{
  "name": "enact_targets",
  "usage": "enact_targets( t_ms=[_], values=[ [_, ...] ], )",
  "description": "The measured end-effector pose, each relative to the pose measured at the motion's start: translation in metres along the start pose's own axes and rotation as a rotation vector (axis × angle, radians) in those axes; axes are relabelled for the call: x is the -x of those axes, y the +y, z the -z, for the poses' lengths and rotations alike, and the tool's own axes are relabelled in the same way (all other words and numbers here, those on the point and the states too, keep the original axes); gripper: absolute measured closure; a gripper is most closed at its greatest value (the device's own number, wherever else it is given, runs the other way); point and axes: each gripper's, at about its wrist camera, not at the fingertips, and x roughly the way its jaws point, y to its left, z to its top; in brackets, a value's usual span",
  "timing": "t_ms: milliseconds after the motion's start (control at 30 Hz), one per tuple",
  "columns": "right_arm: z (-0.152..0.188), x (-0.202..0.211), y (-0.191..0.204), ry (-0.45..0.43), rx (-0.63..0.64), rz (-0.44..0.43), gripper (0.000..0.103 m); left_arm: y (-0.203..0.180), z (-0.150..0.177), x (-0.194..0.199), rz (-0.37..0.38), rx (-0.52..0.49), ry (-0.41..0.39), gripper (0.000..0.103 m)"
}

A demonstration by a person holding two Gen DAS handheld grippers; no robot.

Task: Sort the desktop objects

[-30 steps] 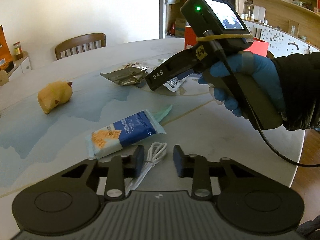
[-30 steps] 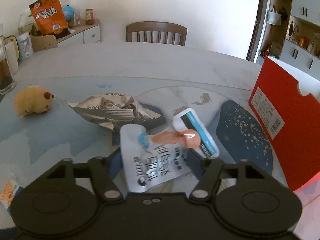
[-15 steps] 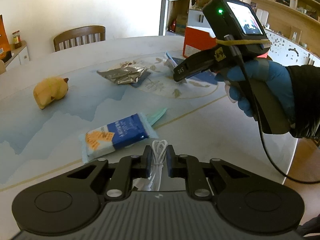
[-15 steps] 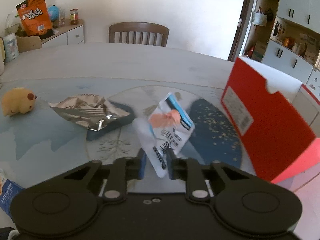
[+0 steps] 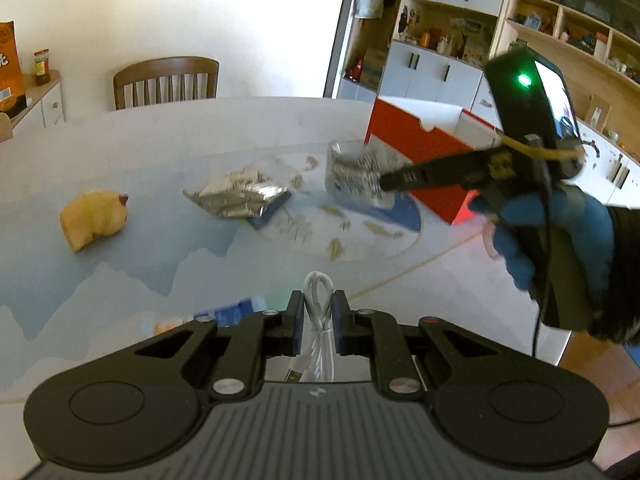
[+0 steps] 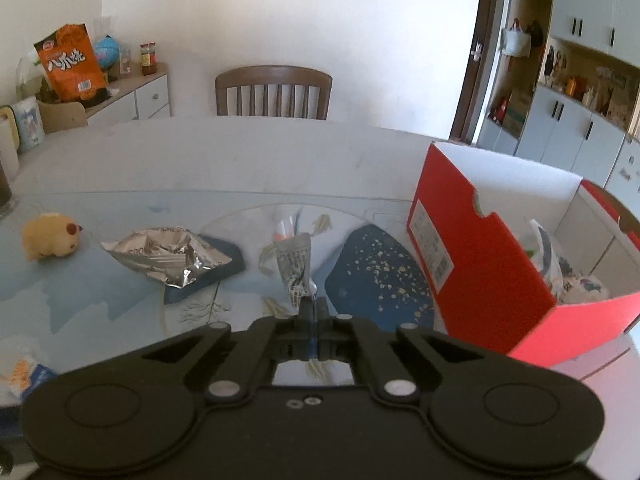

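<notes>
My left gripper [image 5: 317,312] is shut on a coiled white cable [image 5: 319,300] and holds it above the table. My right gripper [image 6: 313,309] is shut on a white snack pouch [image 6: 295,264], lifted off the table; in the left wrist view the pouch [image 5: 354,174] hangs from its tip beside the red box [image 5: 416,148]. The red box [image 6: 472,248] stands open at the right with packets inside. A crumpled silver wrapper [image 6: 168,254], a yellow plush toy [image 6: 50,236] and a blue cracker packet [image 5: 224,314] lie on the table.
A dark blue flat item [image 6: 208,276] lies under the silver wrapper. A wooden chair [image 6: 274,92] stands at the table's far side. A sideboard [image 6: 132,98] with an orange bag is at the back left. Cabinets and shelves [image 5: 440,56] line the right wall.
My left gripper closed on the white cable and lifted it. My right gripper closed on the snack pouch, raised it off the table and carried it right, towards the red box.
</notes>
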Motion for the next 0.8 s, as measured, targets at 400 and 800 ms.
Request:
enact_targets(
  t_ms=[400, 800],
  values=[
    [-0.001, 0.042, -0.041, 0.065, -0.114, -0.126, 0.103, -0.023, -0.037, -0.002, 0.022, 0.020, -0.019, 0.090],
    [-0.015, 0.062, -0.075, 0.096, -0.135, -0.179, 0.103, -0.046, -0.072, -0.017, 0.061, 0.011, -0.015, 0.090]
  ],
)
